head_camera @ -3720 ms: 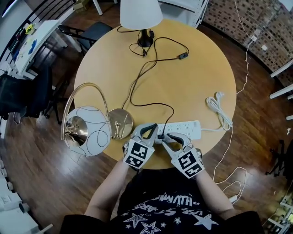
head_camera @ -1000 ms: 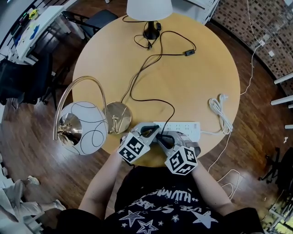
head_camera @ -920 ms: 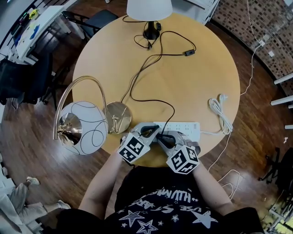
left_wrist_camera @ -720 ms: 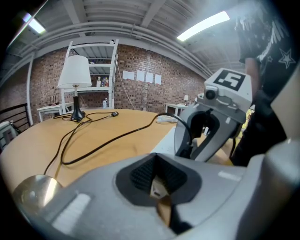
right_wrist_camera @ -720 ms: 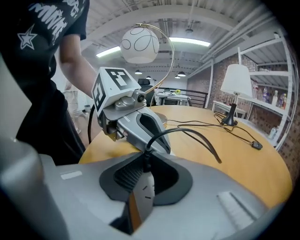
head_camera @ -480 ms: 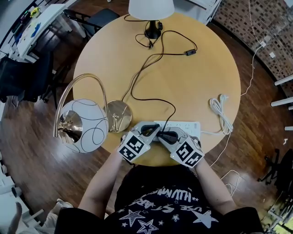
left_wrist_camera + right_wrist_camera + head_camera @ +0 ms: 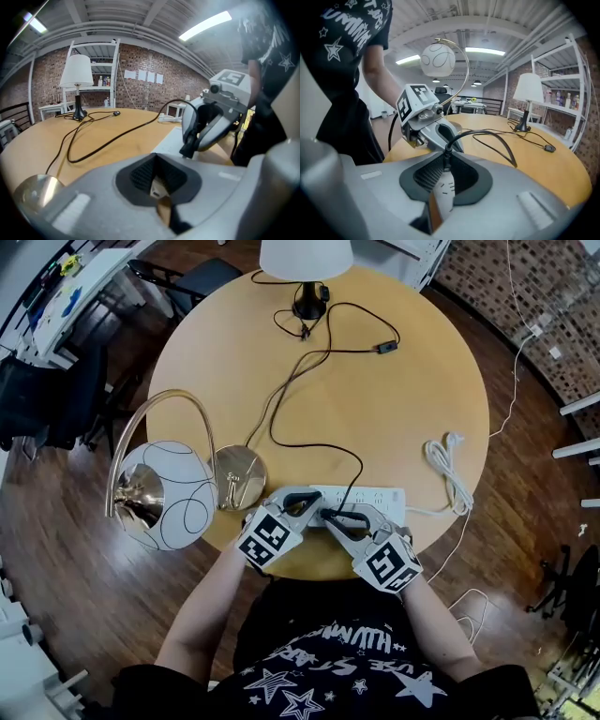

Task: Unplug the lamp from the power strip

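Observation:
A white power strip (image 7: 377, 495) lies near the round table's front edge. My left gripper (image 7: 305, 505) is at its left end, and in the left gripper view the jaws (image 7: 157, 187) are shut on that end of the strip (image 7: 171, 140). My right gripper (image 7: 336, 517) meets it from the right and is shut on the lamp's white plug (image 7: 446, 190). The black cord (image 7: 309, 446) runs from the plug to the white-shaded lamp (image 7: 305, 263) at the far edge. Whether the plug still sits in its socket is hidden.
A gold arc lamp with a glass globe (image 7: 159, 493) stands at the table's left edge on its round base (image 7: 234, 479). The strip's coiled white cable (image 7: 450, 465) lies at the right. An inline switch (image 7: 380, 348) rests near the far lamp.
The right gripper's marker cube has swung a little to the right while its jaws stayed on the plug. The left gripper has hardly moved.

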### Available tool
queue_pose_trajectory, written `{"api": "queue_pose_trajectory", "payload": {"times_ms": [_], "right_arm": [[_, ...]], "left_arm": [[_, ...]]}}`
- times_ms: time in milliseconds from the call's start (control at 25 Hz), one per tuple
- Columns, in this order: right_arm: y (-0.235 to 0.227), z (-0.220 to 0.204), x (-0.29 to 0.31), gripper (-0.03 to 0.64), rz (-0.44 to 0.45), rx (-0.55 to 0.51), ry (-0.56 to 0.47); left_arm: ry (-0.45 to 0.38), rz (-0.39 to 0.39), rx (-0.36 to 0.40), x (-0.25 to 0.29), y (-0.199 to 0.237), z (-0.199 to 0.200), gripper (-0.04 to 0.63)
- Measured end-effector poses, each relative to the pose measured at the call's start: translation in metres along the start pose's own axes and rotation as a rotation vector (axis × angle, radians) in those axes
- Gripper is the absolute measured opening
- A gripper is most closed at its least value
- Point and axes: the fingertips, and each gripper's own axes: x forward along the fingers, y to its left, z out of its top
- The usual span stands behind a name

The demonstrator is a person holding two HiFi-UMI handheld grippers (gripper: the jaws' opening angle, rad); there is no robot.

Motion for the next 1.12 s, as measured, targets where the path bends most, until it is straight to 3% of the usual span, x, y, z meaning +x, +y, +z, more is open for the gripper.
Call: {"api": "queue_pose_trajectory", "payload": {"times_ms": [120, 280, 600, 840, 1120], "right_arm": [[-0.002, 0.007, -0.008, 0.055, -0.004, 0.086, -0.06], [-0.014, 0.028, -0.022, 0.056, -0.034, 0.113, -0.122], [-0.052, 0.077, -0.061, 0.057, -0.136, 0.207, -0.294], [-0.068, 0.092, -0.09, 0.057, -0.192, 0.374, -0.449], [-0.069, 0.09, -0.096, 0.057, -0.214, 0.46, -0.515]], "left_arm": [[-0.021, 0.015, -0.072, -0.002, -0.001, 0.002, 0.003], [-0.069, 0.084, -0.06, -0.009, 0.003, 0.013, 0.003], [-0.282, 0.257, -0.053, -0.051, 0.005, 0.084, 0.003], [-0.453, 0.384, -0.048, -0.09, 0.001, 0.135, 0.003], [-0.467, 0.41, -0.079, -0.104, -0.006, 0.141, 0.003]]}}
